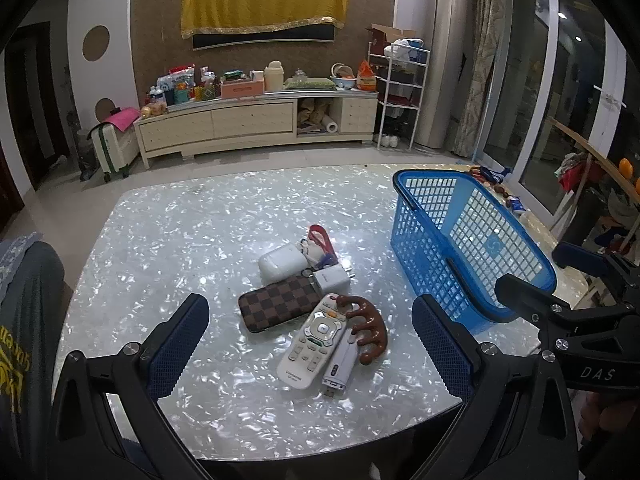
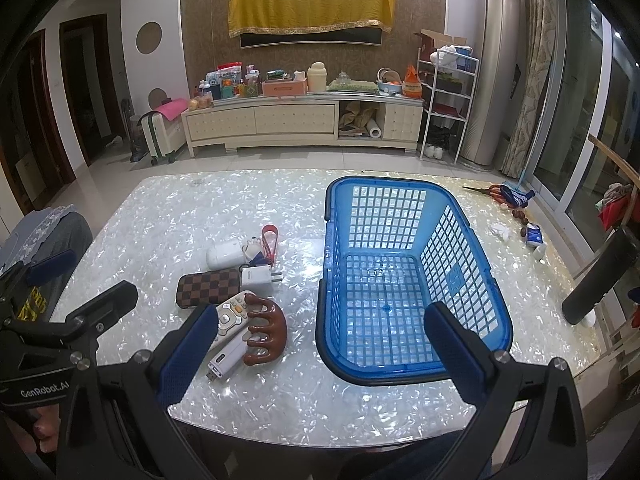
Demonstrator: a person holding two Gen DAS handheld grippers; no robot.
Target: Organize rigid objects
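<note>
hovering left tongs, right tongs, spread wide

The table top is glossy, like mother-of-pearl chips. At its 3 o'clock sits a blue plastic lattice basket, smooth and shiny. Toward 9 o'clock: a white plastic remote control, a polished brown wooden massager, and a checkered leather-look case — matt. Gripper pads look rough, textured blue — arms matt black.
</note>
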